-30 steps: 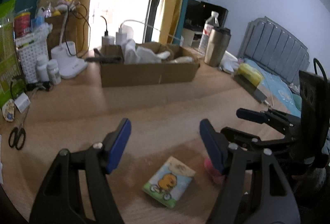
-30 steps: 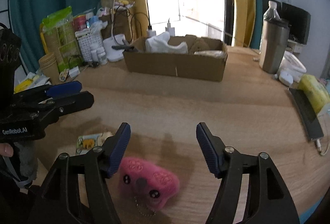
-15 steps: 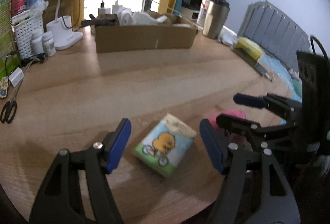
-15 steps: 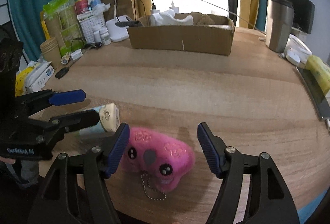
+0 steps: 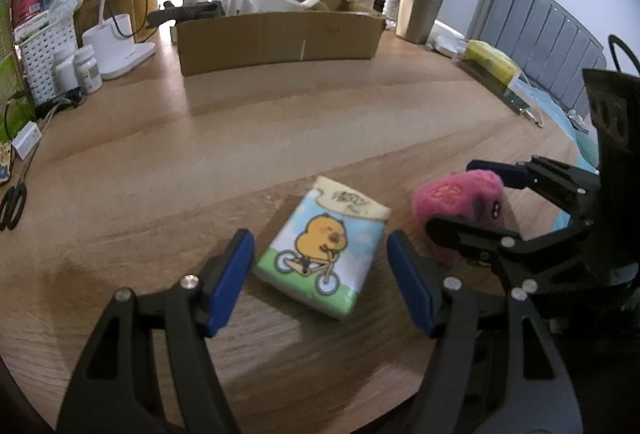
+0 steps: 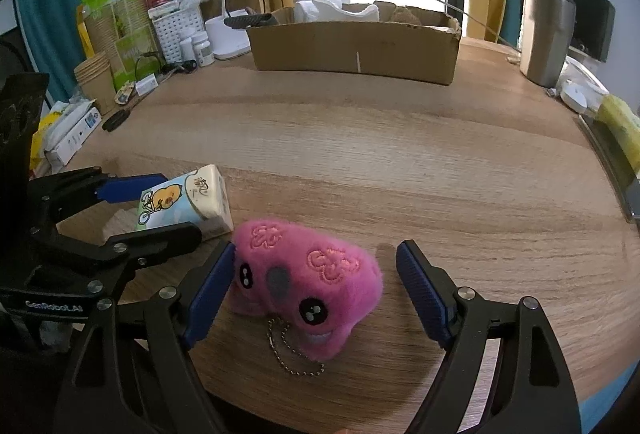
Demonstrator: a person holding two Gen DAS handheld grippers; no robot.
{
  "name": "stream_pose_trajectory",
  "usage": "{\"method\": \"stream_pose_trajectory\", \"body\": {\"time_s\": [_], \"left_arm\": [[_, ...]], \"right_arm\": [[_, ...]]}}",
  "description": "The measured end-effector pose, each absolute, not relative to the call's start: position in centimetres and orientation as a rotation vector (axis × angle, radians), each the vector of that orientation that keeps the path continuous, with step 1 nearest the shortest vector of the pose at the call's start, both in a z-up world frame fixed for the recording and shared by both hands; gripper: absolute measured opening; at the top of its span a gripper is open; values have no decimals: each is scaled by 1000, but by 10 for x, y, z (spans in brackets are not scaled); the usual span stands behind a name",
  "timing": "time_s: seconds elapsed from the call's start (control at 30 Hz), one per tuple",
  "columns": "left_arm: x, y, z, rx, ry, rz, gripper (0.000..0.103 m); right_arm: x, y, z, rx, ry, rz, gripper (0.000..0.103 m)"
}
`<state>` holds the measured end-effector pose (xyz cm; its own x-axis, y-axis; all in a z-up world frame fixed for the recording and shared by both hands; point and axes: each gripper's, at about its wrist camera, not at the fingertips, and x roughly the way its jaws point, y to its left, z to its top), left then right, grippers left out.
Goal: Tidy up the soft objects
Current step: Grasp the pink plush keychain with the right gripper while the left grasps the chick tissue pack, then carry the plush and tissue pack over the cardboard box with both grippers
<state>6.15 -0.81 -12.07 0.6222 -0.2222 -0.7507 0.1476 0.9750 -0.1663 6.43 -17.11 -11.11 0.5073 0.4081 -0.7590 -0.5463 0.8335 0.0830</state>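
Tissue pack: tissue pack (image 5: 326, 250) with a yellow chick on a bicycle lay flat on the wooden table (image 5: 280, 130), near its front edge, between the blue pads of the left gripper (image 5: 320, 274), touched by neither pad.
Plush: pink plush toy (image 6: 304, 282) with a bead chain (image 6: 292, 354) lay just right of the pack, also near the front edge; its left side met or nearly met one pad of the right gripper (image 6: 316, 290), with a clear gap to the other pad.
Left gripper: spread wider than the pack, nothing pinched.
Right gripper: spread, jaws just opened further, the plush between them but not squeezed.
Box: cardboard box (image 6: 356, 42) stood at the far side of the table, holding white cloth and a brown soft thing.
Open room: a broad bare stretch of table ran from the two soft things to the box.
Left edge: scissors (image 5: 12, 202), white basket (image 5: 44, 50), bottles and lamp base (image 5: 116, 50) crowded it.
Right edge: steel tumbler (image 6: 548, 34) and a yellow bundle (image 6: 620, 122) stood along it.
Change since a second earlier: both grippers had come lower and closer to their things; the pack, then below the pads in the left wrist view, now lay between them; the plush likewise in the right wrist view.
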Motion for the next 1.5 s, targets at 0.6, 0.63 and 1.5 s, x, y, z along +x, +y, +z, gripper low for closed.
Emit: {"method": "stream_pose_trajectory", "body": {"time_s": [0.6,0.63,1.5], "left_arm": [[62,-11,-115,-88,835,-255,58],[63,-11,-114,-90,833,-255,58],[77,8,-90,-127,780,-228,58]], "right_arm": [[67,-171,-105,-195,840,606,50],[68,-172,-105,-194,836,603,50],[88,-167,-84,-190,775,614,45]]}}
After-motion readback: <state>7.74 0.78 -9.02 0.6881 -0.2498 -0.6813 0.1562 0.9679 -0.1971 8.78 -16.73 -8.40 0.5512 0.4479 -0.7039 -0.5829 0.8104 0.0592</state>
